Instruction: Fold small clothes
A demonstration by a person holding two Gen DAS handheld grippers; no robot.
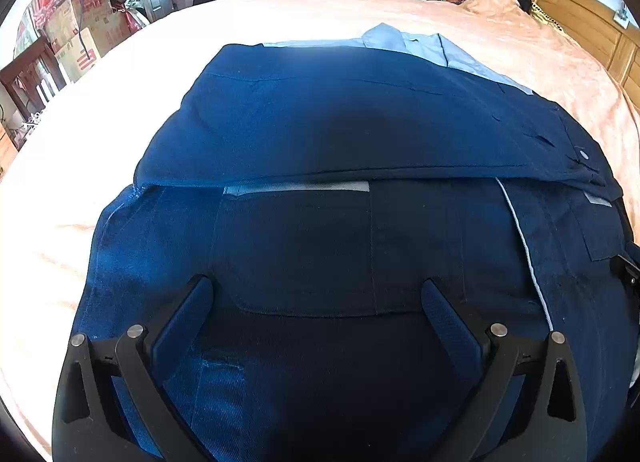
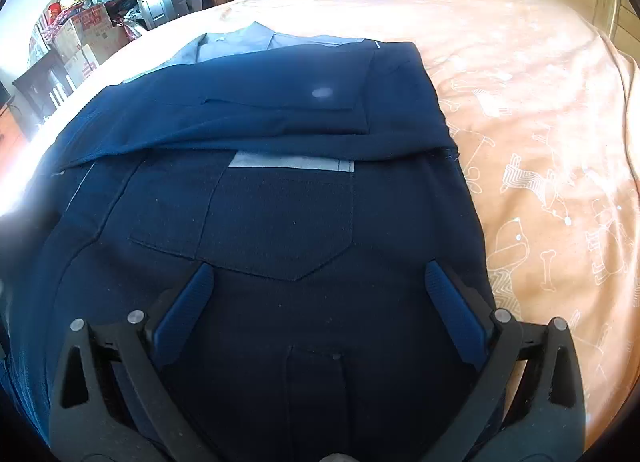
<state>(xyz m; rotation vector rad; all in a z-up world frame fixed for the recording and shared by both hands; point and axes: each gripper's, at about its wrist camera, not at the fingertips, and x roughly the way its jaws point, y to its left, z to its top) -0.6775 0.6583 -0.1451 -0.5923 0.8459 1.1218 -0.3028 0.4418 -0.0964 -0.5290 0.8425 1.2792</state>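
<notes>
Tongs (image 1: 316, 290) spread, navy garment (image 1: 360, 118) collar far

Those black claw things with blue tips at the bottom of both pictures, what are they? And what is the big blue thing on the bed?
They are grabbing tools that a person holds, one in each hand. Each tool has a small camera looking out along its two fingers, so one picture comes from the left tool and the other from the right tool. Both tools are open and hold nothing. The big blue thing is a dark blue garment, partly folded over itself, with a light blue collar showing at the far end. It lies on a bed with a peach sheet that has white dog drawings on it.
</notes>
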